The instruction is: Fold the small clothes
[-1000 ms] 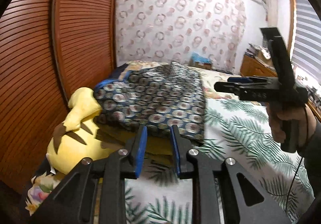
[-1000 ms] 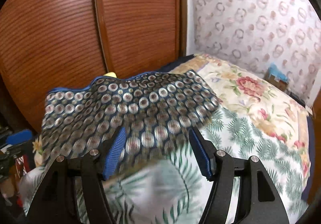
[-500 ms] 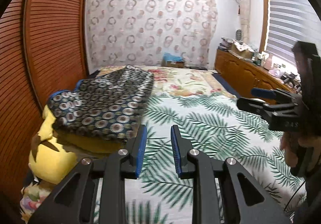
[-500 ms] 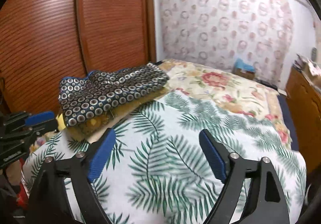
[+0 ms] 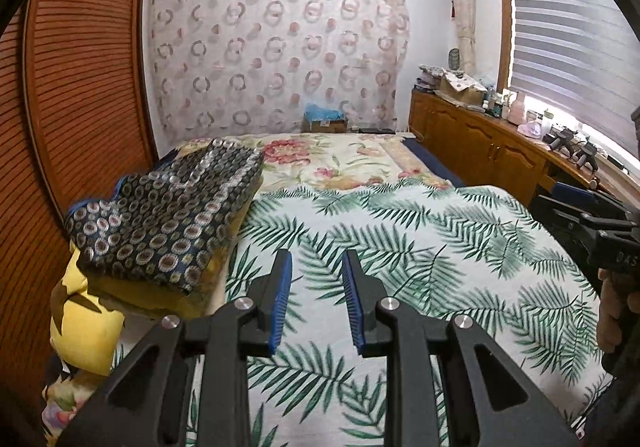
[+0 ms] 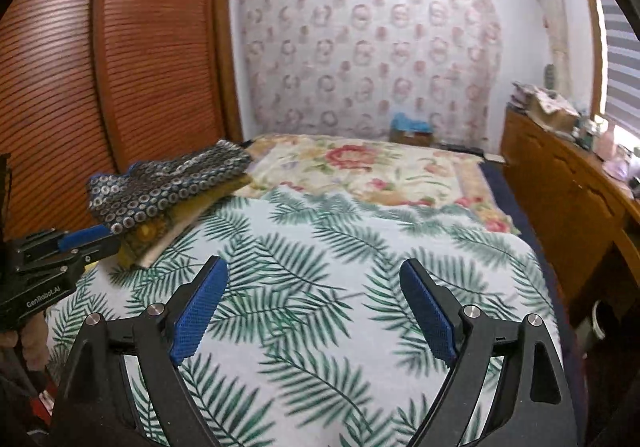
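Observation:
A folded dark blue garment with a ring pattern lies on a stack at the bed's left edge, on top of a yellow folded piece; it also shows in the right wrist view. My left gripper is open with a narrow gap and empty, held above the palm-leaf bedspread, right of the stack. My right gripper is wide open and empty above the bedspread, away from the stack. Each gripper shows at the edge of the other's view.
A yellow plush toy lies under the stack at the left. The palm-leaf blanket covers the near bed, a floral quilt the far part. A slatted wooden wardrobe stands left, a wooden cabinet right.
Both grippers have drawn back from the folded garment and swung right toward the middle of the bed. The garment stays on the stack. The right gripper's jaws have widened.

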A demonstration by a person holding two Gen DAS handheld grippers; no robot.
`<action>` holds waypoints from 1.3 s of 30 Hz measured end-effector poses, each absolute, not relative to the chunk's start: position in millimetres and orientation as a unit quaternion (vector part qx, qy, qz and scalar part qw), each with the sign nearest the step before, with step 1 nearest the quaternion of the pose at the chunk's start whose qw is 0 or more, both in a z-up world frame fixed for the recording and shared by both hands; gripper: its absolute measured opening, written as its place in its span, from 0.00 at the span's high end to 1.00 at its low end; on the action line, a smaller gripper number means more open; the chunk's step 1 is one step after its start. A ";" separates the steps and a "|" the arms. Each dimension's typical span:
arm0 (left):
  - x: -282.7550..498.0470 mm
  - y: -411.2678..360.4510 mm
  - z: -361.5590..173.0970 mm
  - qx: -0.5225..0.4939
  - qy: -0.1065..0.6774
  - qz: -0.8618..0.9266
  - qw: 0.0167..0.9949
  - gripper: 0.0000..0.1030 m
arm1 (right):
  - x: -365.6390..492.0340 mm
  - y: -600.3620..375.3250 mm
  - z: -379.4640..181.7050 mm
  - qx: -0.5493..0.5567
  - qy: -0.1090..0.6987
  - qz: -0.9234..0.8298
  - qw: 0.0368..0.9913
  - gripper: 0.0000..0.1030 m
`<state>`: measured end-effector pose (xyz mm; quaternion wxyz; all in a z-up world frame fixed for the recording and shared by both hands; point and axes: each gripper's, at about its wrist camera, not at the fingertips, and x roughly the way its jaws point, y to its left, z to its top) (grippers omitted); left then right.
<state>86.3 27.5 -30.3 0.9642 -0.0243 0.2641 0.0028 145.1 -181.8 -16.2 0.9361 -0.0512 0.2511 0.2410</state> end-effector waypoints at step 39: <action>82.9 7.0 17.3 -0.017 0.218 -0.003 0.976 0.75 | 111.8 -227.5 22.1 -0.026 0.198 0.185 0.962 0.13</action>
